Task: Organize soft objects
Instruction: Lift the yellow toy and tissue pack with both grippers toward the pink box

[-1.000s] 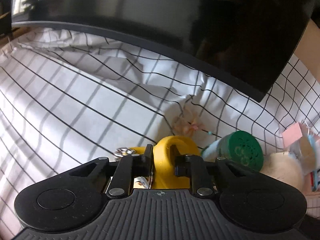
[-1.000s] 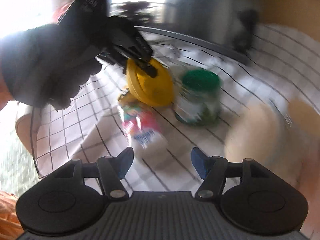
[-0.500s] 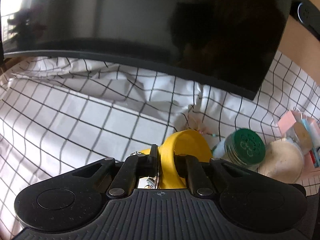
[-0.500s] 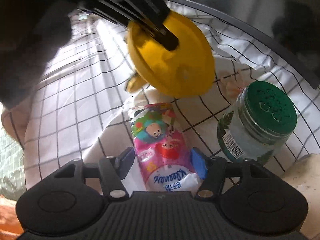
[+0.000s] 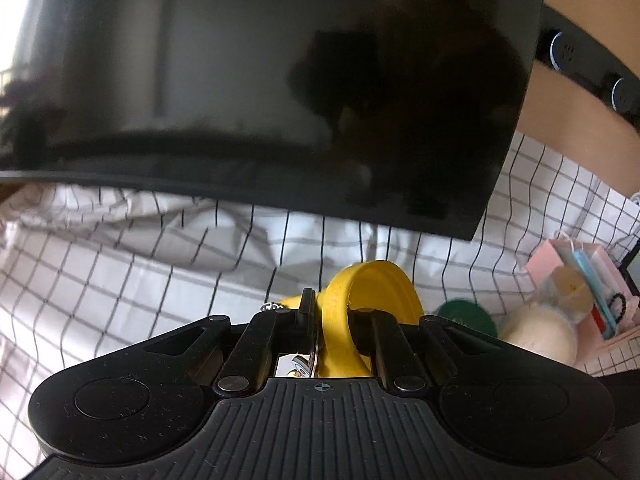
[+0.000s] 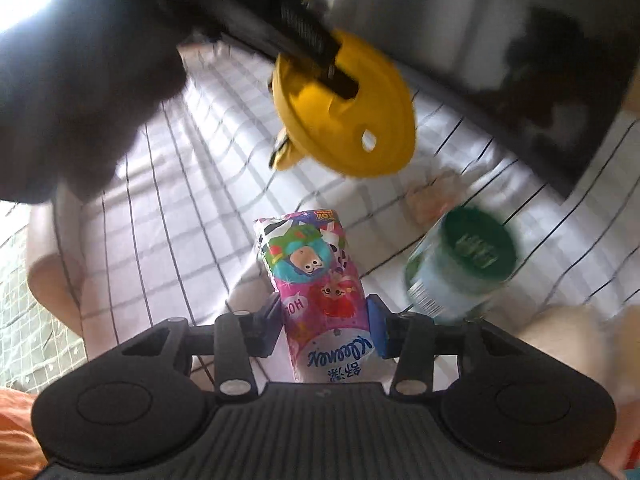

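Observation:
A yellow round soft disc point(image 5: 372, 292) with a small metal key ring hangs above the checked cloth point(image 5: 120, 280). My left gripper point(image 5: 334, 308) is shut on its rim. The right wrist view shows that disc point(image 6: 348, 120) in the air under the left gripper point(image 6: 336, 76), which a dark-gloved hand point(image 6: 80, 60) holds. A colourful cartoon-printed tissue pack point(image 6: 316, 272) lies lengthwise between the fingers of my right gripper point(image 6: 326, 320). Its jaws are closing, and both pads touch the pack's sides.
A green-lidded glass jar point(image 6: 464, 256) stands just right of the tissue pack. A large dark screen point(image 5: 280, 80) leans over the back of the cloth. A cream plush item point(image 5: 540, 336) and a pink box point(image 5: 580, 280) sit at the right.
The left gripper has risen with the yellow disc, which now hangs off the cloth. The right gripper has moved in over the tissue pack, and its jaws have narrowed onto it.

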